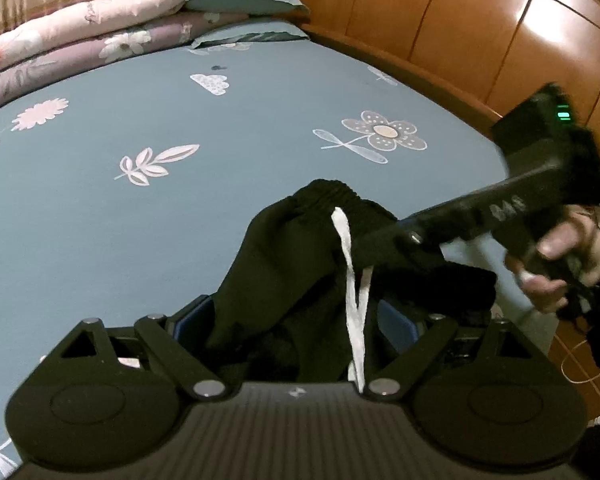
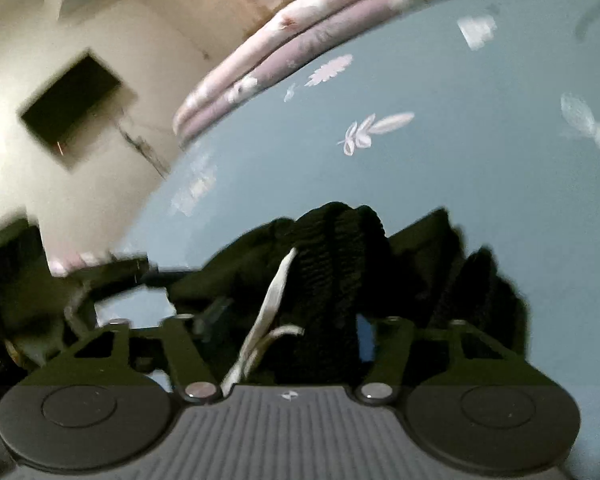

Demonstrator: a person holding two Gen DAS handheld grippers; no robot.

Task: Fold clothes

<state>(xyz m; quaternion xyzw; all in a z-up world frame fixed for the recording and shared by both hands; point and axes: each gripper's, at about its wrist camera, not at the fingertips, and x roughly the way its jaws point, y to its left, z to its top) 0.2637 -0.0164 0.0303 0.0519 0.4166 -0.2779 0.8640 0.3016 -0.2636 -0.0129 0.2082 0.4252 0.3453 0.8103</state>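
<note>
Black garment [image 1: 292,264], white drawstring [image 1: 354,280], bunched on blue floral bed [image 1: 140,220]; between left tongs [image 1: 300,320], spread wide; right tongs [image 2: 284,320] grip unclear.

The left wrist view looks forward and down along the left tool [image 1: 300,320], close over the black garment [image 1: 292,264], across the bed [image 1: 140,128] toward the folded quilts [image 1: 80,40] and wooden headboard [image 1: 480,28]; the right tool [image 1: 384,246] crosses it from the right. The right wrist view sits equally close behind its own fingers, tilted and blurred, facing the far wall [image 2: 100,12]. Both share the garment, its white drawstring [image 2: 272,300], the bed sheet and the quilts.
</note>
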